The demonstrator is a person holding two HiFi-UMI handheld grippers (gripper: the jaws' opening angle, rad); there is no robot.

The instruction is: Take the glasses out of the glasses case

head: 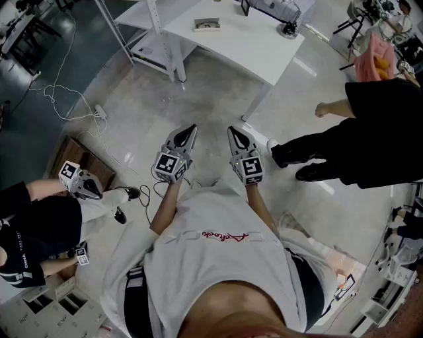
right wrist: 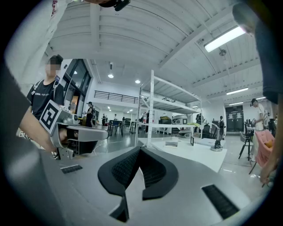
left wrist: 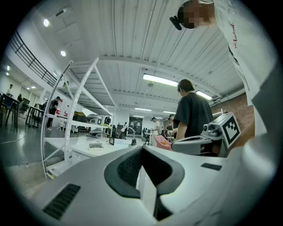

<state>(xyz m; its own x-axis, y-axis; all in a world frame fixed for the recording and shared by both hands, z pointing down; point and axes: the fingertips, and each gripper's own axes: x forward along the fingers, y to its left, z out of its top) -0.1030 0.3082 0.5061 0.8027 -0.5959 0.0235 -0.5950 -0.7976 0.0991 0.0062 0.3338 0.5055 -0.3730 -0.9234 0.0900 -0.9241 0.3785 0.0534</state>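
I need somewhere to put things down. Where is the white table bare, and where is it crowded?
The white table is mostly bare: a wide free patch runs from the small box to the near corner. Its far edge is crowded, with a black stand and grey gear.

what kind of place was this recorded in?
Probably a big open lab or workshop: white table, tall white shelf racks, a power strip on the bare floor, strip lights overhead.
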